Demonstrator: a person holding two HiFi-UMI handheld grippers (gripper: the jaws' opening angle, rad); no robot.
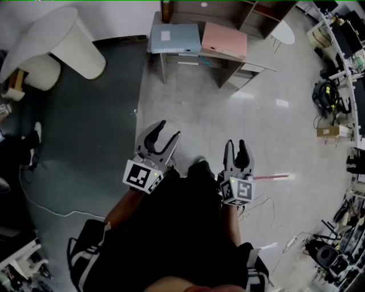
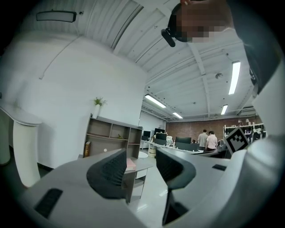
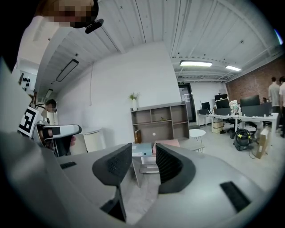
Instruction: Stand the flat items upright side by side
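Left tool (image 1: 165,136) and right tool (image 1: 235,149) are spread, empty. At twelve o'clock, the flat blue folder (image 1: 174,38) and pink folder (image 1: 224,40) may slide when pried.

The floor (image 1: 239,125) is pale and glossy, meeting dark grey carpet (image 1: 85,137) at nine o'clock. At twelve o'clock an open shelving unit (image 1: 228,11) stands against a white wall (image 3: 116,80) with a potted plant (image 3: 134,103) on top and a low grey desk (image 1: 254,67) before it. A white pedestal table (image 1: 57,40) sits at ten o'clock, a small round table (image 1: 283,31) at one. Tube lights (image 3: 196,63) cross the ribbed white ceiling (image 3: 147,22). Office desks with monitors (image 3: 240,113) stand before a brick wall (image 3: 258,80) at three o'clock.
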